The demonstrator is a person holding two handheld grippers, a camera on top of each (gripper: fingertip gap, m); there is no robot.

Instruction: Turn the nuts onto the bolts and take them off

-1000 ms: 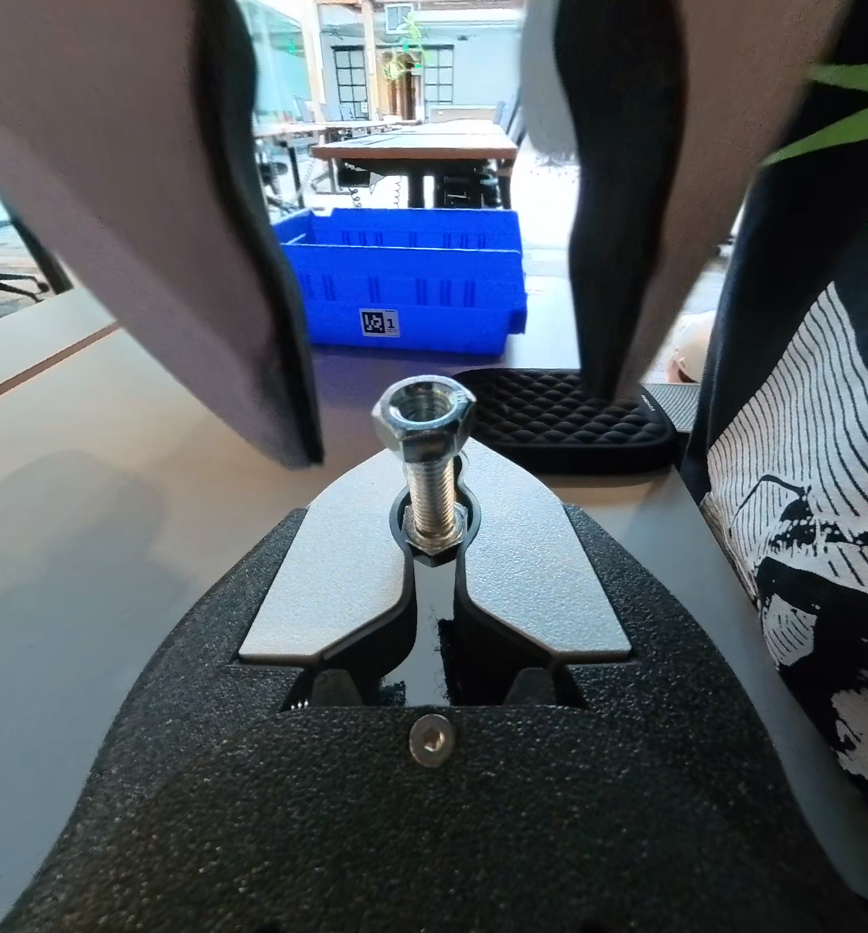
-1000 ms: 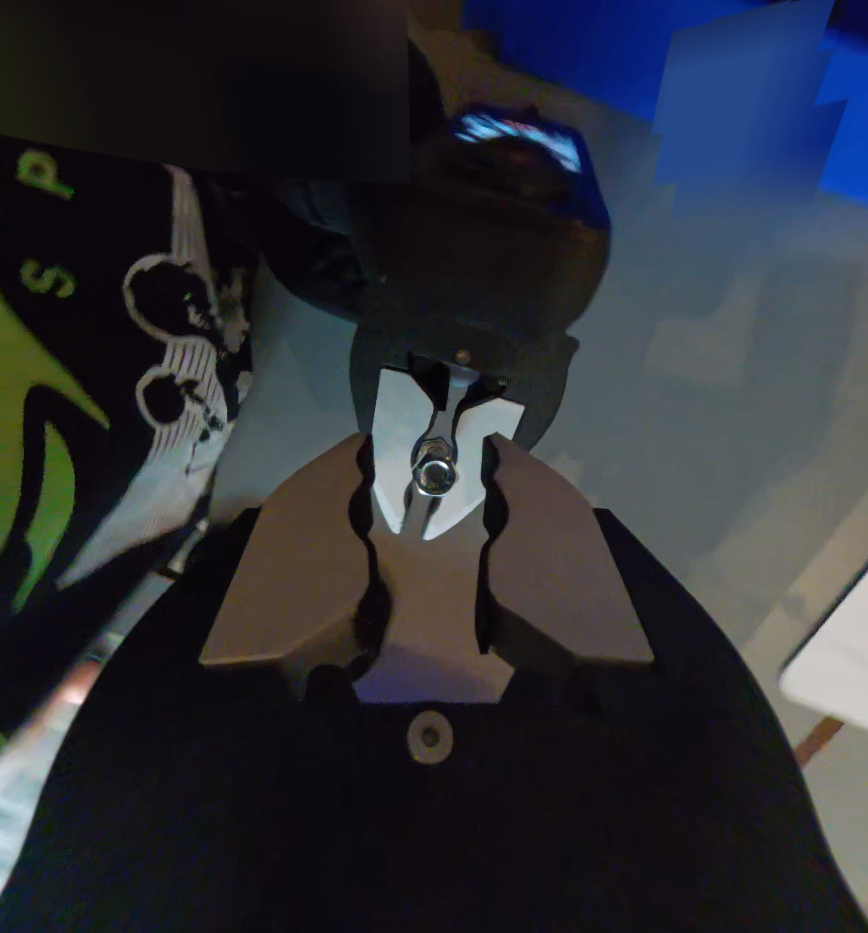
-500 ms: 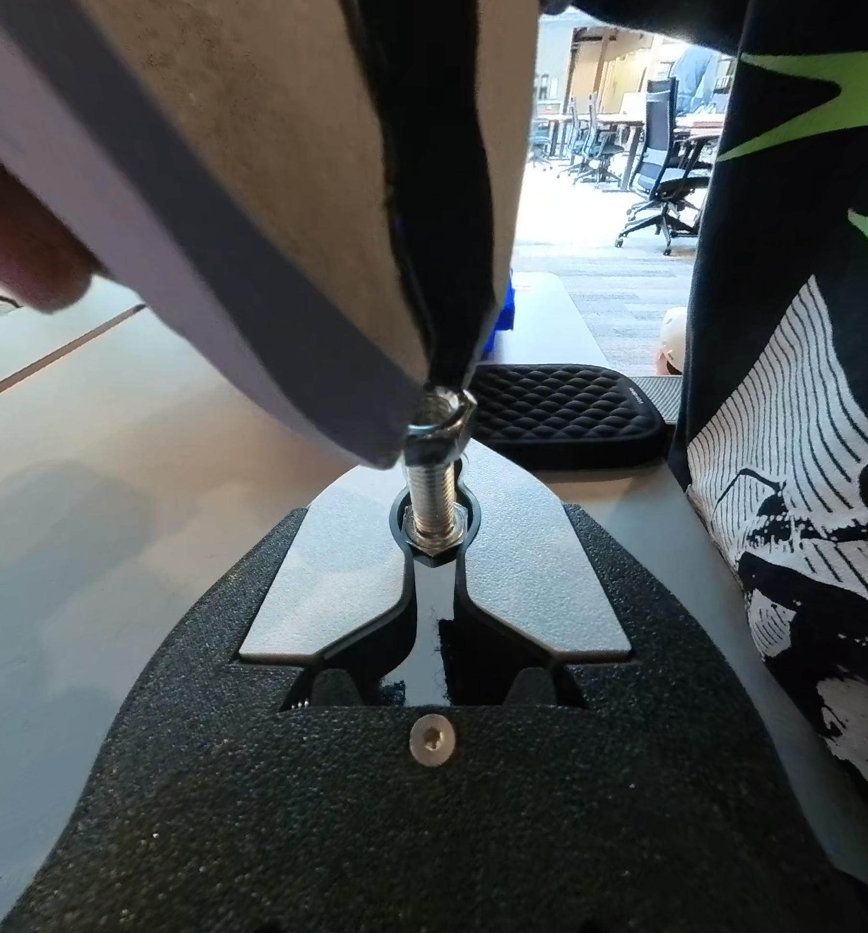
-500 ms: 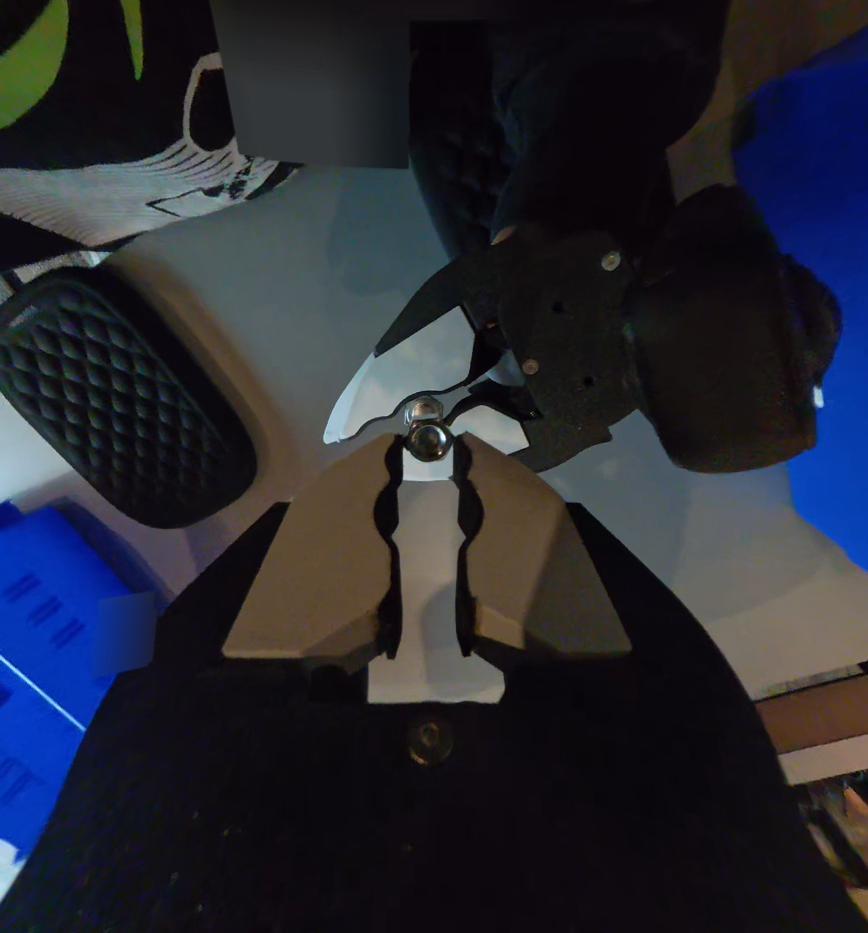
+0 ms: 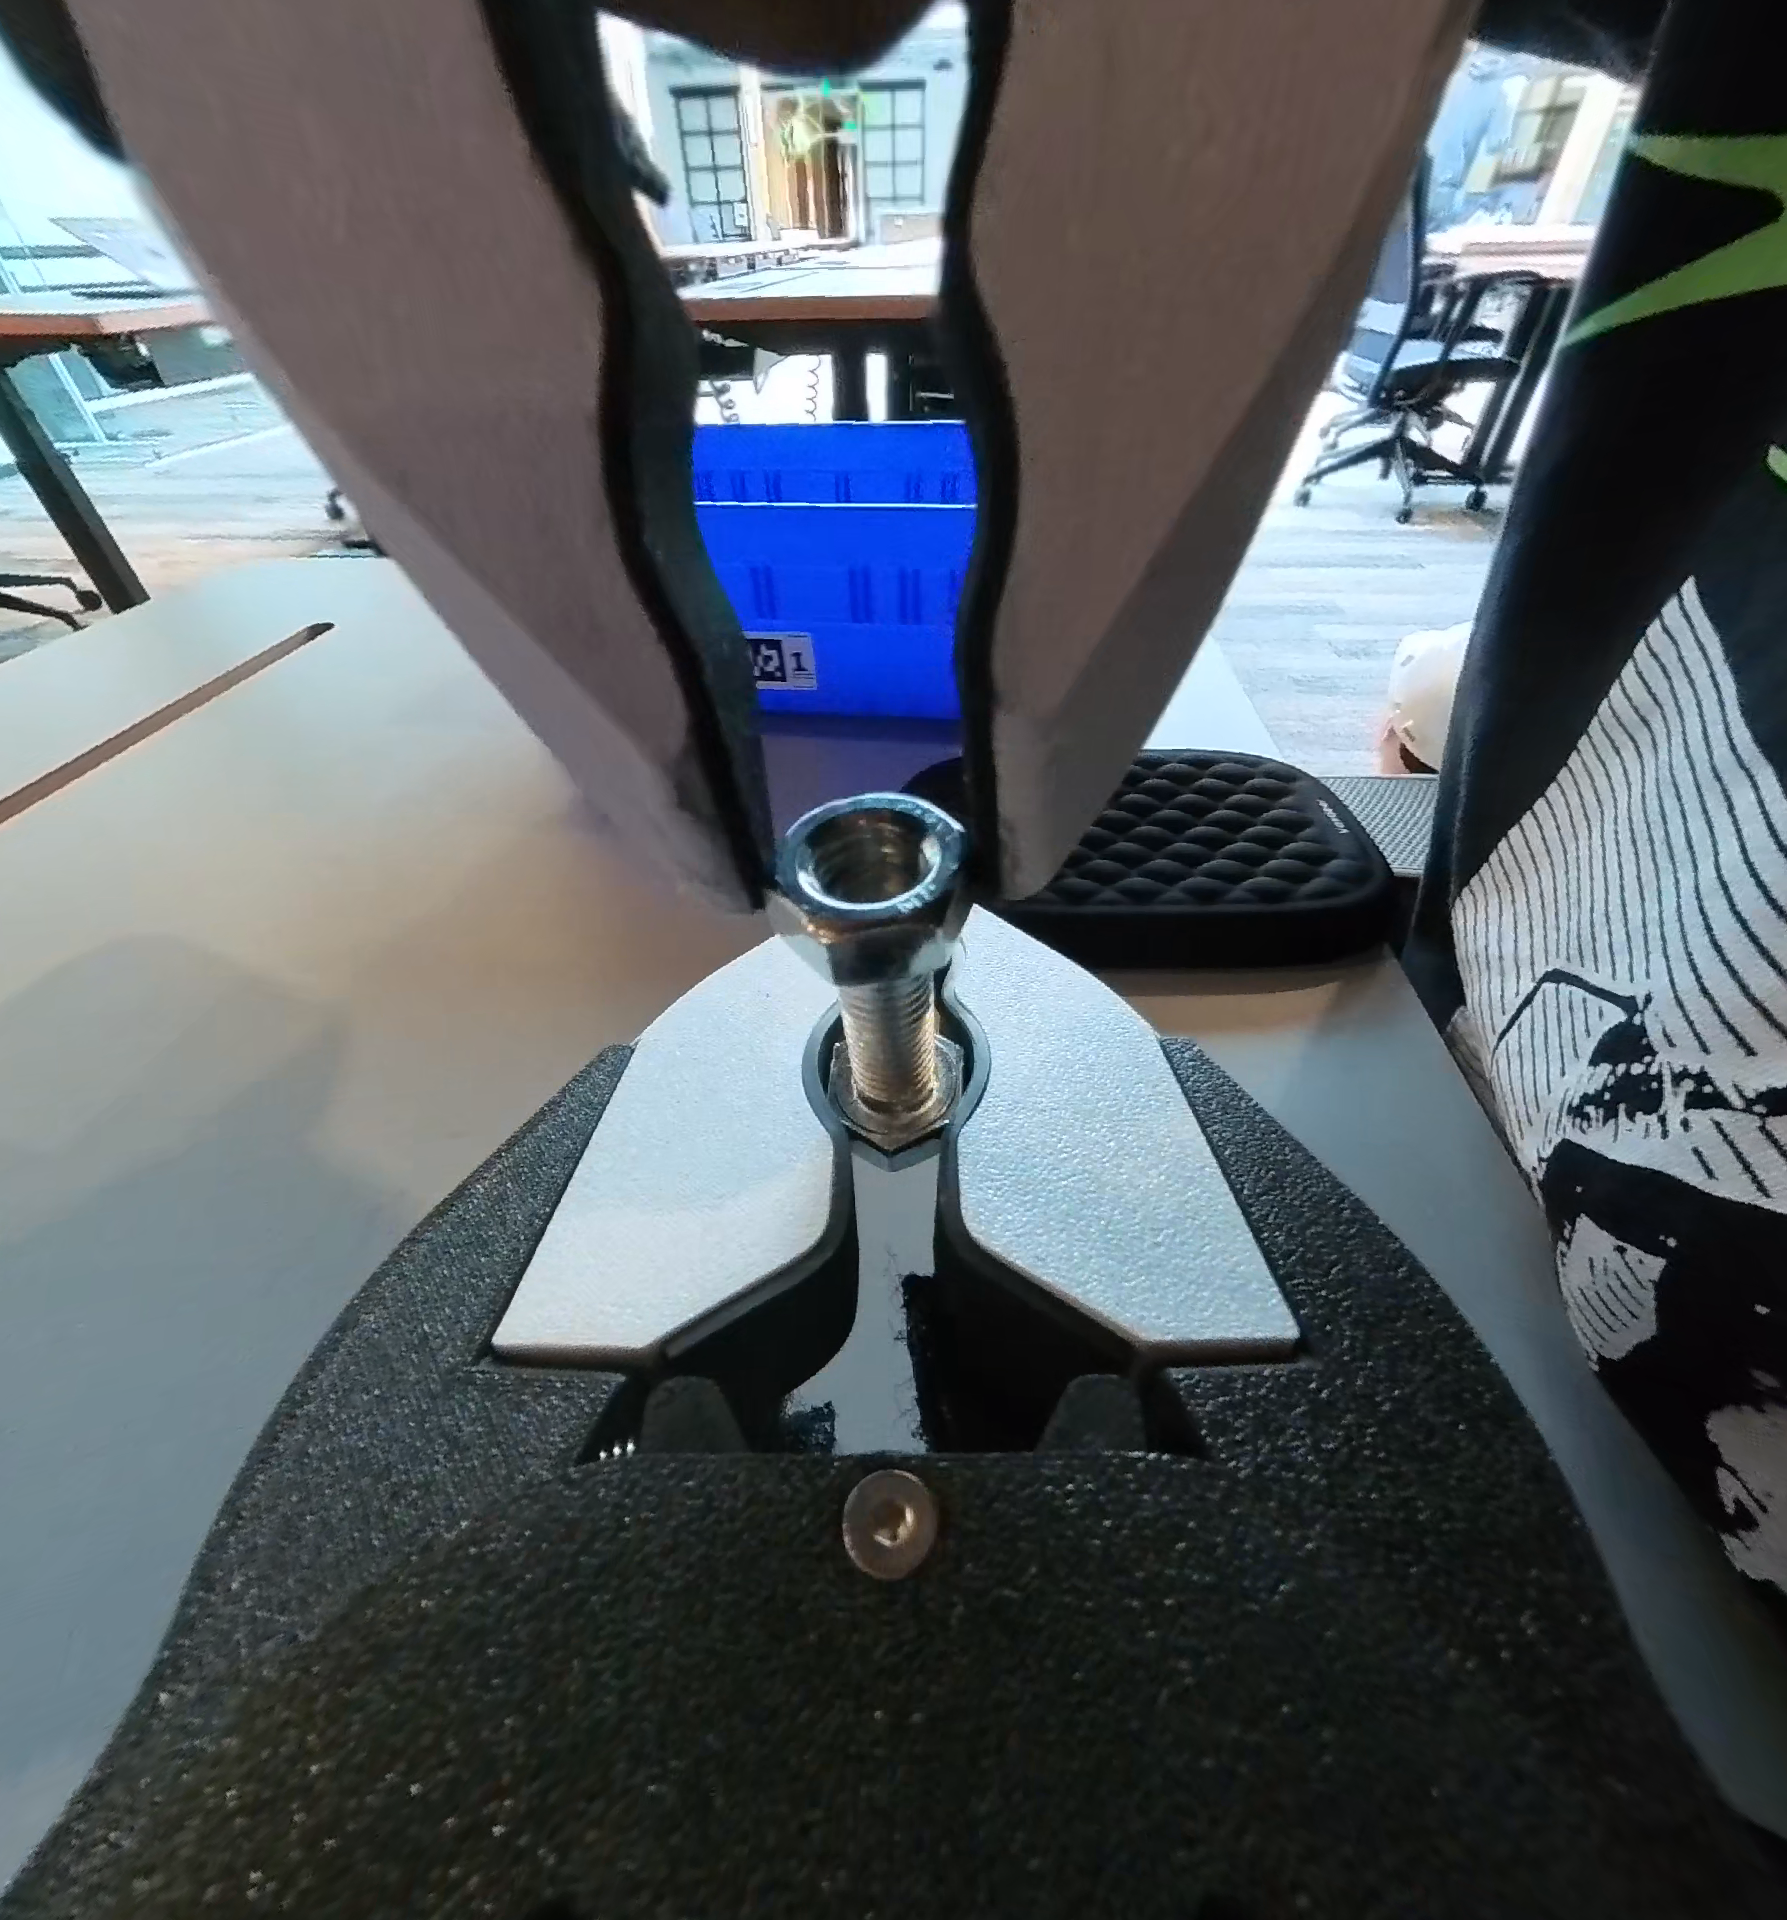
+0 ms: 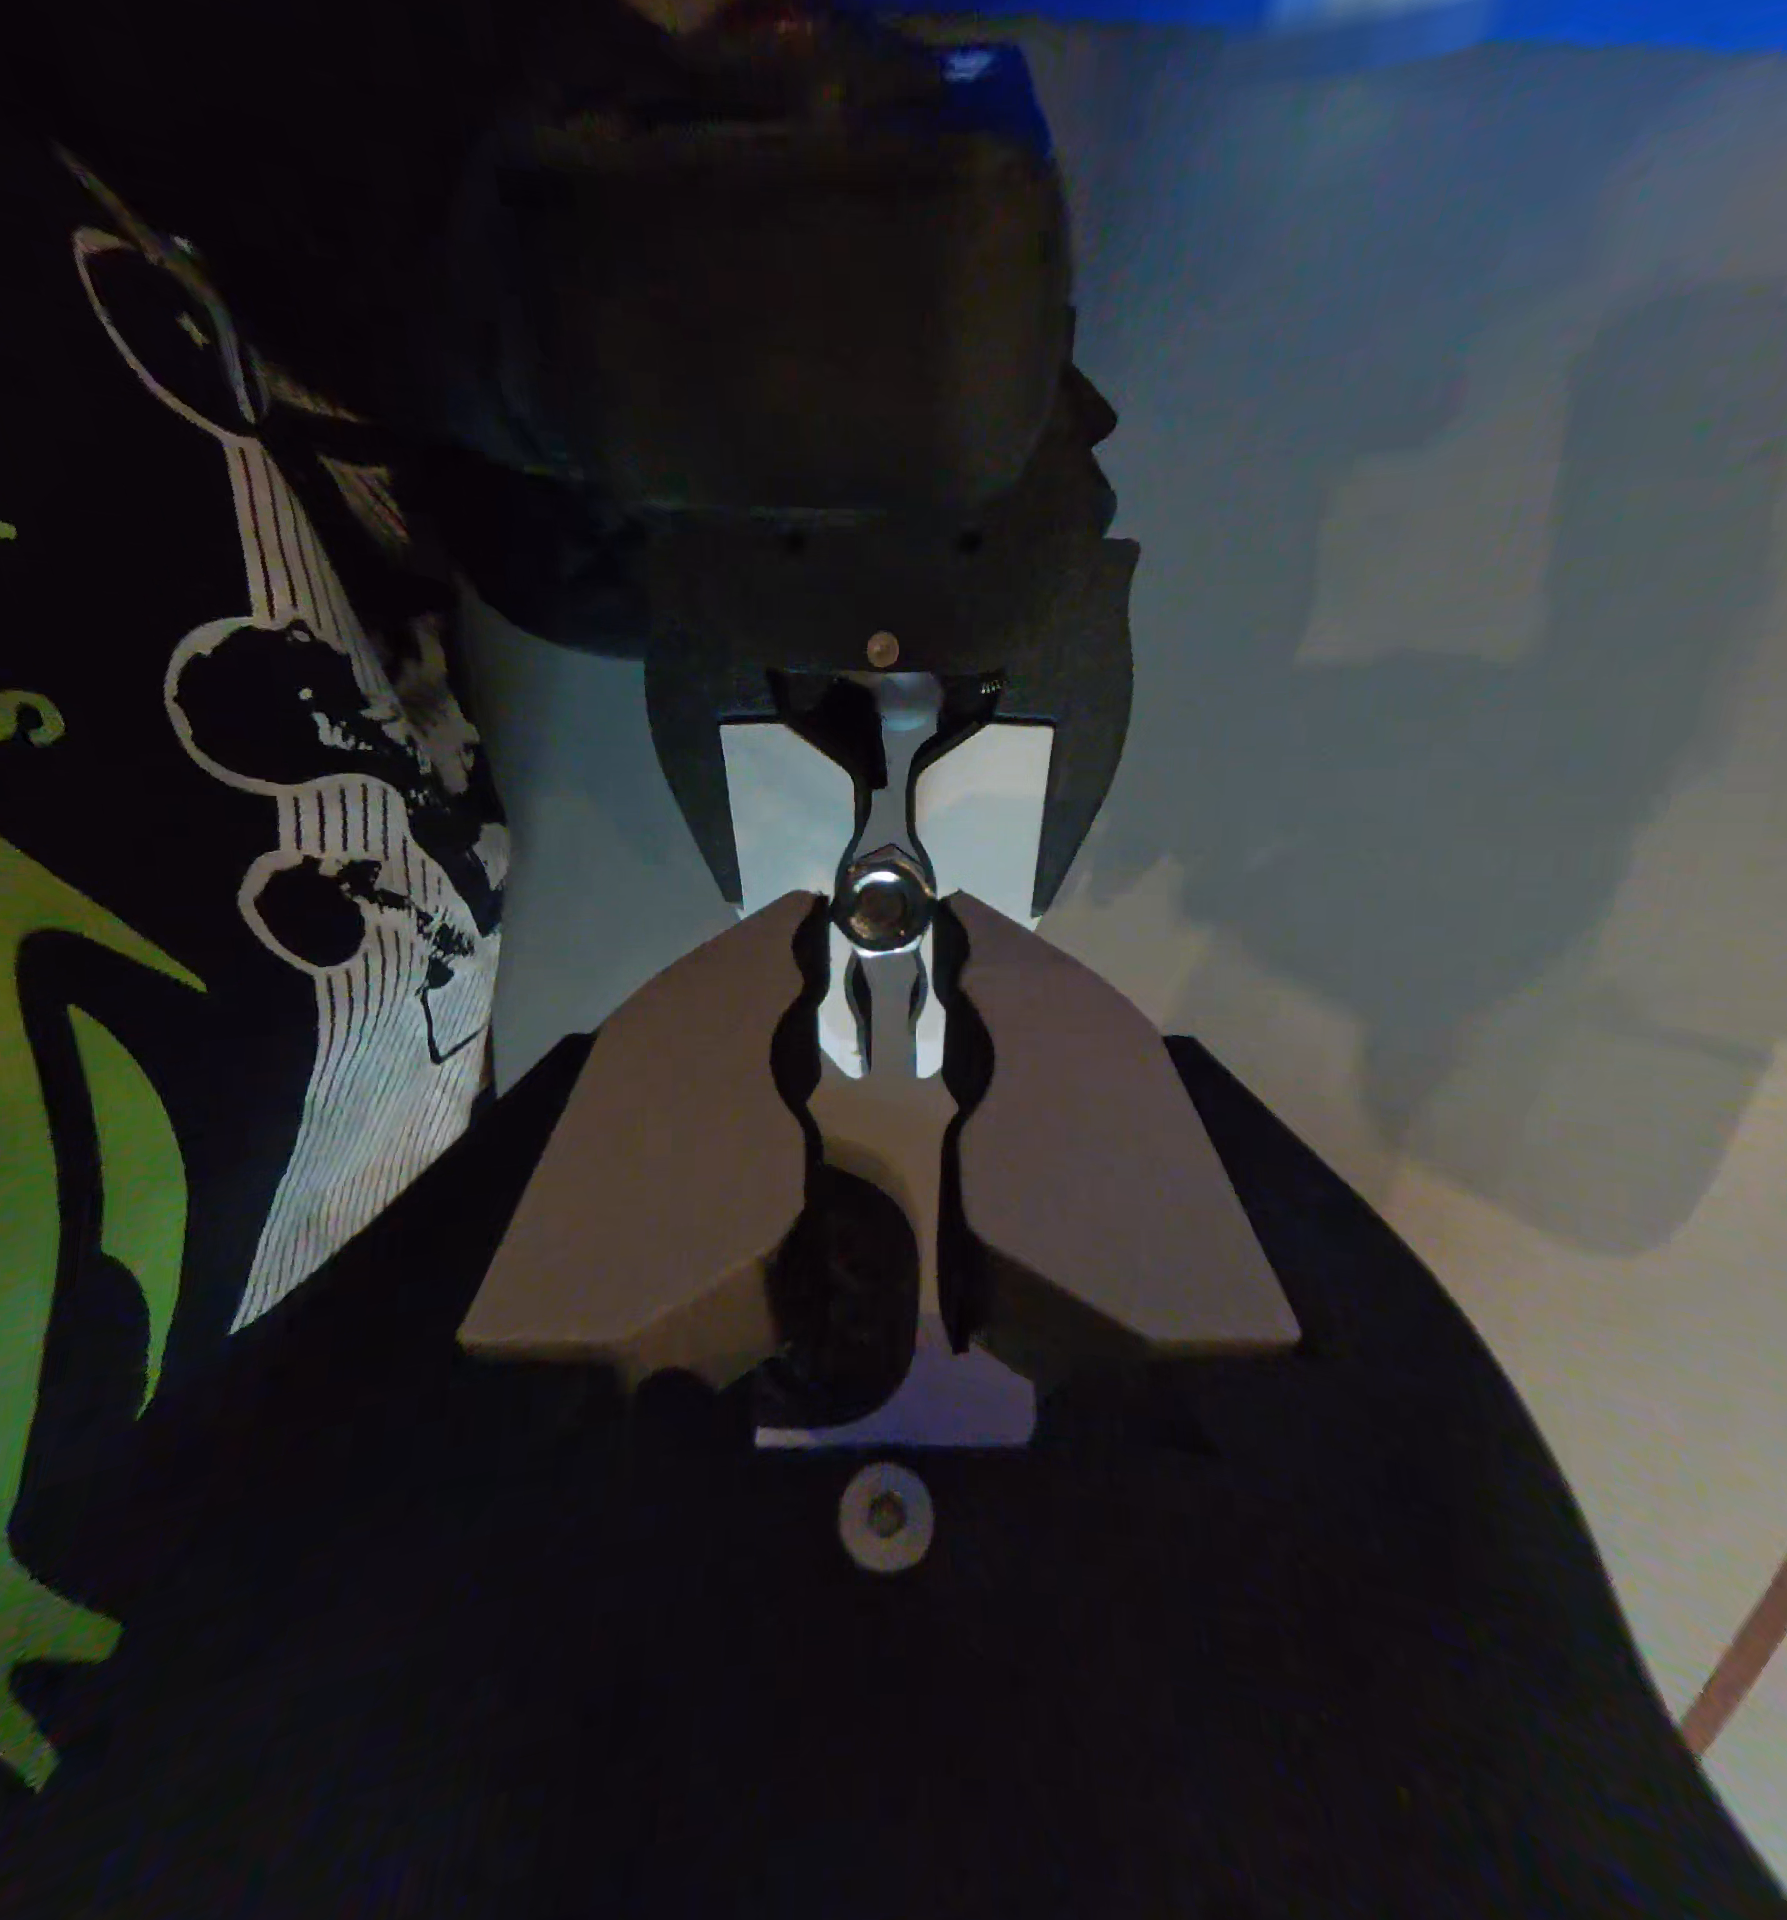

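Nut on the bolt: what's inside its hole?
The nut shows empty threads inside; the bolt tip isn't visible there. Its sides are covered by the right gripper's fingers.

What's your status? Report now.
Left gripper shut on bolt, upright. Right gripper pinching nut at bolt tip. Nothing obstructing.

A pale grey table (image 5: 245, 935) runs near; a blue crate (image 5: 847, 582) sits far on it. Beyond, wooden desks (image 5: 816, 291), office chairs (image 5: 1408, 416) right, daylit windows (image 5: 712, 145).
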